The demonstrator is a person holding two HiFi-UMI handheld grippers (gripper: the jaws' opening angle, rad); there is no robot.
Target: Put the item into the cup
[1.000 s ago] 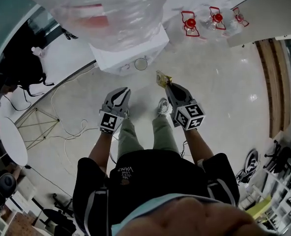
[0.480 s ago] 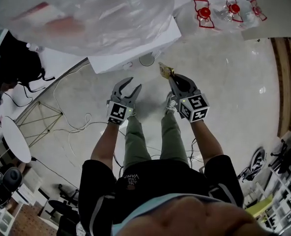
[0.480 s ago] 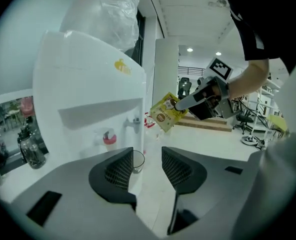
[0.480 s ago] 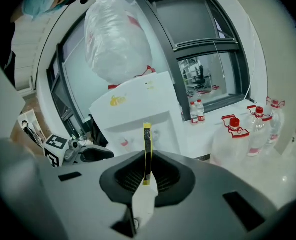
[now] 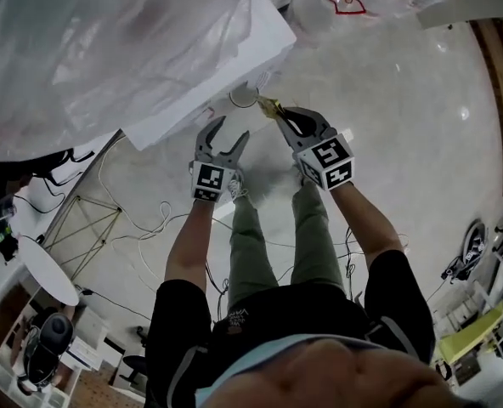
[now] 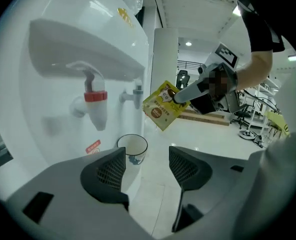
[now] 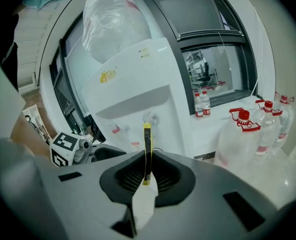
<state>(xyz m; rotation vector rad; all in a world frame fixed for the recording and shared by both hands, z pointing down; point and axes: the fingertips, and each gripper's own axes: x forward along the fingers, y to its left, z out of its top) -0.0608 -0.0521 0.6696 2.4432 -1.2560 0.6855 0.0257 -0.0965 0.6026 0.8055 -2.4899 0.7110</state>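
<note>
A white cup (image 6: 132, 147) stands on the water dispenser's ledge under the taps; in the head view the cup (image 5: 244, 97) shows just ahead of both grippers. My right gripper (image 5: 284, 117) is shut on a flat yellow sachet (image 5: 268, 106), which sticks out of the jaws edge-on (image 7: 146, 151). In the left gripper view the sachet (image 6: 162, 106) hangs above and to the right of the cup. My left gripper (image 6: 147, 166) is a short way before the cup; its jaws are opening and nothing is between them.
The white water dispenser (image 6: 83, 49) carries a big clear bottle (image 5: 107, 41) and has a red tap (image 6: 94, 104) and a second tap (image 6: 133, 95). Water jugs with red caps (image 7: 243, 134) stand to the right. Cables (image 5: 141, 219) lie on the floor at left.
Both grippers have moved forward toward the dispenser and the cup. The left gripper's jaws have gone from shut to wide apart. The right gripper still holds the sachet.
</note>
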